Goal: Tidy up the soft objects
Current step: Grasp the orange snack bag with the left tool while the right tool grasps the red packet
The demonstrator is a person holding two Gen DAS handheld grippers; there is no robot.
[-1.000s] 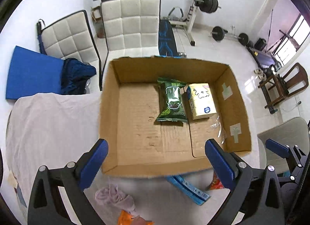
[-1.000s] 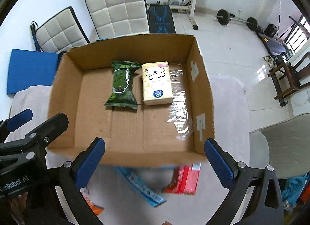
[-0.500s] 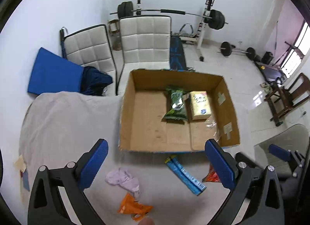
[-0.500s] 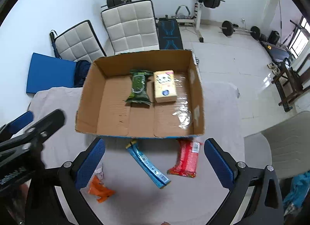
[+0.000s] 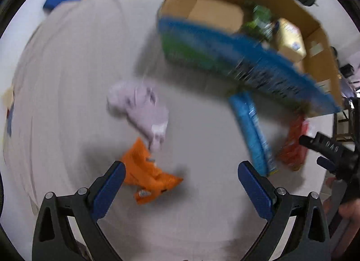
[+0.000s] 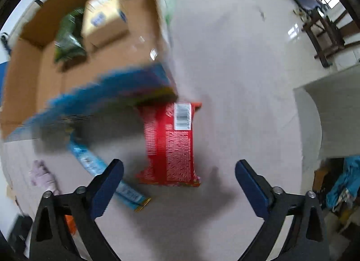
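The cardboard box (image 5: 319,42) sits ahead of both tools with its open top up, evidently the collection point; a green packet (image 6: 69,40) and a yellow tissue pack (image 6: 104,18) already lie side by side on its floor, toward its far wall. The cloth-covered table (image 5: 67,69) carries the loose items in front of the box, within reach of either tool. Ahead of the right gripper (image 6: 179,180), fingers spread wide and empty, lies the red packet (image 6: 171,146), lengthwise between the fingers, a probable next pick; the blue packet (image 6: 101,171) lies diagonally just beside the left-hand finger. The left gripper (image 5: 181,182) is likewise spread and holds nothing; the orange item (image 5: 148,177) lies crumpled just inside its left-hand finger, touching the lilac cloth (image 5: 144,110) further ahead. Both views are motion-blurred; finer detail cannot be told.
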